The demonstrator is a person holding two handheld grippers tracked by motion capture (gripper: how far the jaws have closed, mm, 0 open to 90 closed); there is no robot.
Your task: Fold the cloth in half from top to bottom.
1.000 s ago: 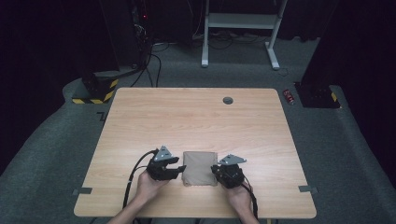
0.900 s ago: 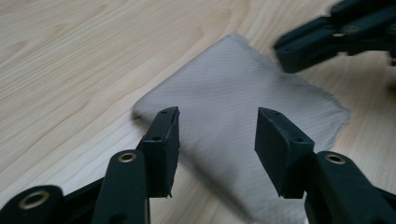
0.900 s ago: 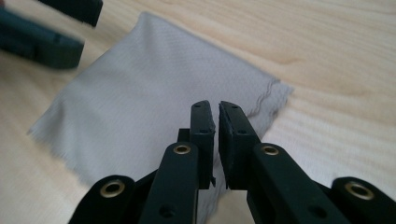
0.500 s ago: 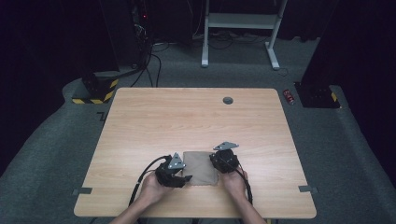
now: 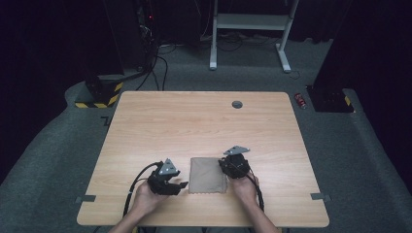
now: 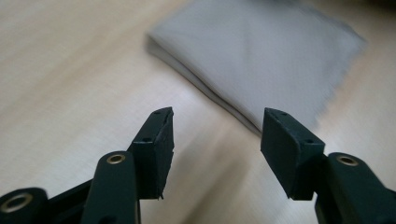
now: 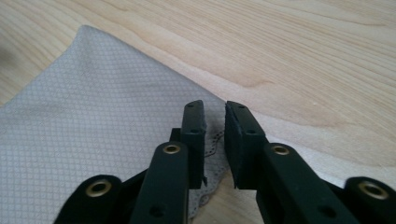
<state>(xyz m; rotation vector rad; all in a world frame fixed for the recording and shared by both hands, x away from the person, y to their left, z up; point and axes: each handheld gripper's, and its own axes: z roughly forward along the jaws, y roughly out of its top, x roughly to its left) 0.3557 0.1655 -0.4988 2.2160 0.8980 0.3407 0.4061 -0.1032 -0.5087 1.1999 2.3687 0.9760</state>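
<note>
The folded grey cloth lies flat on the counter near its front edge, between the two hands. The left tongs stand open just beside the cloth's left folded edge, nothing between the jaws, which have just been opening. The right tongs sit low at the cloth's right scalloped edge; their jaws show a narrow gap and have just been parting, and the fabric rim lies under them rather than pinched, so they count as open.

To take the next fold cleanly, each pair of tongs should come in low and level, slide one jaw under a single corner and close only once the edge is seated, keeping both sides even so the layers do not slip.

Farther off, a small dark round grommet sits near the counter's far edge, well apart. Beyond, on the floor, cables and a white frame stand clear; nothing blocks the work
</note>
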